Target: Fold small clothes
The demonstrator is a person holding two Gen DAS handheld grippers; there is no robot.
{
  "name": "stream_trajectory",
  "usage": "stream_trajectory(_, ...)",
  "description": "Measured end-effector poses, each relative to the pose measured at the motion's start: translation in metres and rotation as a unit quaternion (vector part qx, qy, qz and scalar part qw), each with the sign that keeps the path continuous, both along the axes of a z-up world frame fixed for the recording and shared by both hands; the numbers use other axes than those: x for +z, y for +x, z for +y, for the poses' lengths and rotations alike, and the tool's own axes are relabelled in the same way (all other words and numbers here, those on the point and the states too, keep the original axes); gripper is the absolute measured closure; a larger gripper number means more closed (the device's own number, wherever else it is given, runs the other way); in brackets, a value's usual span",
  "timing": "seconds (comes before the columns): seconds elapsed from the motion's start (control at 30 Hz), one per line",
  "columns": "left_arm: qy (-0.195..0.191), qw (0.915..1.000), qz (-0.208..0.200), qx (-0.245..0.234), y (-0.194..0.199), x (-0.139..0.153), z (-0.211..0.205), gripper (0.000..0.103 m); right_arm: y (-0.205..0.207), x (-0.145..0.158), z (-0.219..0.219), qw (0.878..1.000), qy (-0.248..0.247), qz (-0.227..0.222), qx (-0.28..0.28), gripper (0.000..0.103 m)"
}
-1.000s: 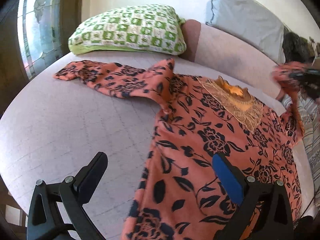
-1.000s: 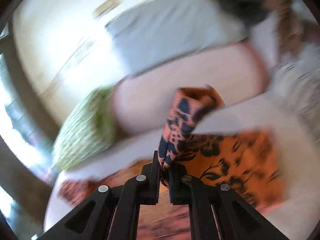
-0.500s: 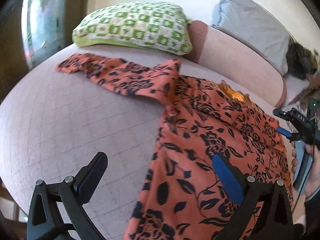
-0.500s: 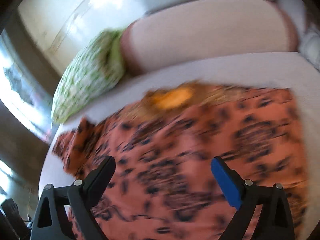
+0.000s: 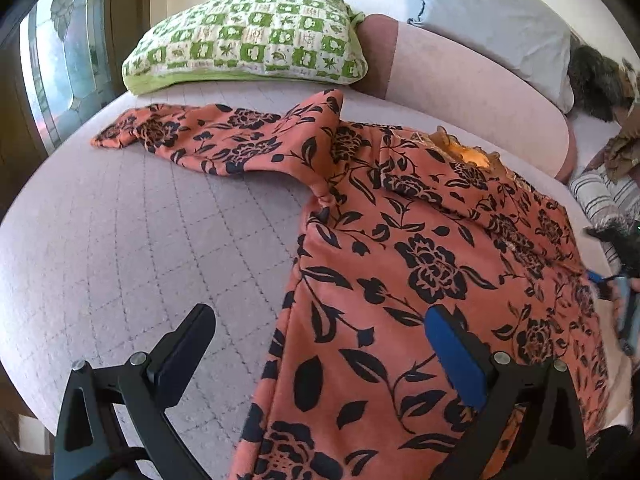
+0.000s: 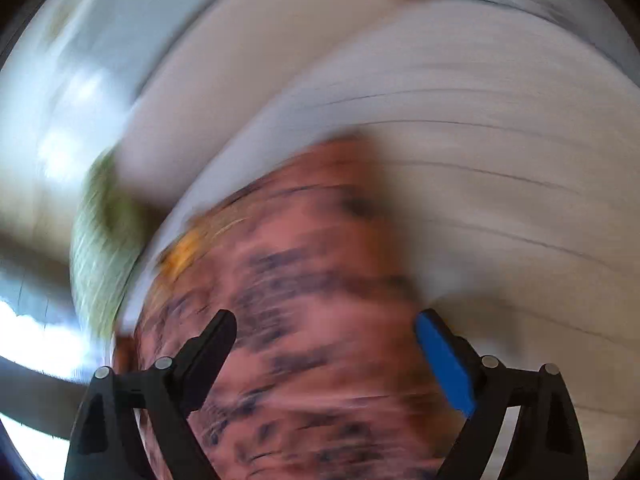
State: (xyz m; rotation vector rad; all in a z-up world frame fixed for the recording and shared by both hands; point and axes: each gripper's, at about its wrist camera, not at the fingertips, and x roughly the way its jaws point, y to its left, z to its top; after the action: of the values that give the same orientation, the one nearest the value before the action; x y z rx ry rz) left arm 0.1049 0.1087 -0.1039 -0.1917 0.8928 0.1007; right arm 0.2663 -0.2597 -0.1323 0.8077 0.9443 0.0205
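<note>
The left gripper (image 5: 320,344) has its jaws spread wide and empty, poised low over the near edge of an orange top with black flowers (image 5: 420,272) that lies spread on a pale quilted bed (image 5: 132,248). Its blue-padded finger sits above the garment's body, while the black finger sits above bare quilt just beside the garment's side edge. Ahead of these jaws and off to the black-finger side, 1 sleeve (image 5: 200,140) stretches out flat across the bed; farther ahead, the neckline (image 5: 468,156) shows a yellow-orange lining, and the other sleeve looks folded across the chest below it. Beyond the sleeve a green-and-white checked pillow (image 5: 248,40) rests against a pink bolster (image 5: 472,84), with a grey cushion (image 5: 492,12) behind that. The right gripper (image 6: 324,336) also has its jaws wide apart and empty; its view is heavily smeared, so the garment (image 6: 304,320) between and ahead of its fingers is probably the same top, reaching past the black finger and stopping short of the blue finger, where pale bed (image 6: 500,160) shows.
</note>
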Motion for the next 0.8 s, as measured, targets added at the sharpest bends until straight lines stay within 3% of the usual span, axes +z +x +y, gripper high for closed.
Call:
stream_trajectory(0.03, 0.0, 1.0, 0.0, 0.0, 0.0, -0.002, 0.001, 0.0, -0.012, 0.003, -0.014, 0.999, 0.025, -0.021, -0.026, 0.012)
stream_trajectory(0.1, -0.012, 0.9999, 0.007, 0.002, 0.002, -0.007, 0.003, 0.0, -0.032, 0.017, -0.018, 0.998, -0.01, -0.038, -0.04, 0.012)
stream_trajectory(0.27, -0.021, 0.9997, 0.011, -0.002, 0.001, -0.014, 0.001, 0.0, -0.031, 0.024, 0.015, 0.992, -0.113, -0.016, 0.056, 0.013)
stream_trajectory(0.3, -0.019, 0.9998, 0.011, -0.001, 0.0, -0.015, 0.002, 0.0, -0.03, 0.018, 0.014, 0.992, -0.111, -0.008, 0.063, 0.02)
stream_trajectory(0.33, -0.019, 0.9998, 0.012, -0.001, -0.001, -0.015, 0.002, 0.0, -0.028, 0.012, 0.011, 0.992, -0.107, 0.003, 0.067, 0.04)
stream_trajectory(0.37, -0.021, 0.9997, 0.014, -0.001, -0.001, -0.016, 0.003, 0.0, -0.024, 0.005, 0.012, 0.991, -0.114, 0.021, 0.072, 0.047)
stream_trajectory(0.43, -0.027, 0.9995, 0.018, 0.001, -0.001, -0.019, 0.004, 0.0, -0.014, -0.001, 0.027, 0.981, -0.167, 0.033, 0.092, 0.054)
stream_trajectory(0.47, -0.028, 0.9994, 0.019, 0.002, -0.001, -0.019, 0.005, 0.0, -0.012, 0.0, 0.034, 0.974, -0.193, 0.038, 0.108, 0.062)
stream_trajectory(0.5, -0.03, 0.9994, 0.019, 0.002, -0.001, -0.02, 0.005, 0.0, -0.011, 0.001, 0.039, 0.972, -0.199, 0.036, 0.123, 0.082)
stream_trajectory(0.6, -0.031, 0.9993, 0.018, 0.001, 0.001, -0.022, 0.004, 0.0, -0.009, -0.002, 0.031, 0.97, -0.207, 0.04, 0.118, 0.084)
stream_trajectory(0.63, -0.031, 0.9993, 0.021, -0.001, 0.002, -0.022, 0.004, 0.0, -0.009, -0.014, 0.02, 0.979, -0.167, 0.047, 0.103, 0.083)
stream_trajectory(0.67, -0.03, 0.9993, 0.021, -0.003, 0.002, -0.023, 0.003, 0.0, -0.009, -0.013, 0.02, 0.982, -0.159, 0.043, 0.098, 0.083)
stream_trajectory(0.77, -0.031, 0.9993, 0.021, -0.005, 0.003, -0.024, 0.002, 0.0, -0.014, -0.001, 0.012, 0.984, -0.152, 0.028, 0.093, 0.073)
stream_trajectory(0.8, -0.037, 0.9991, 0.022, -0.005, 0.004, -0.025, 0.002, 0.0, -0.013, 0.005, 0.005, 0.987, -0.142, 0.022, 0.07, 0.064)
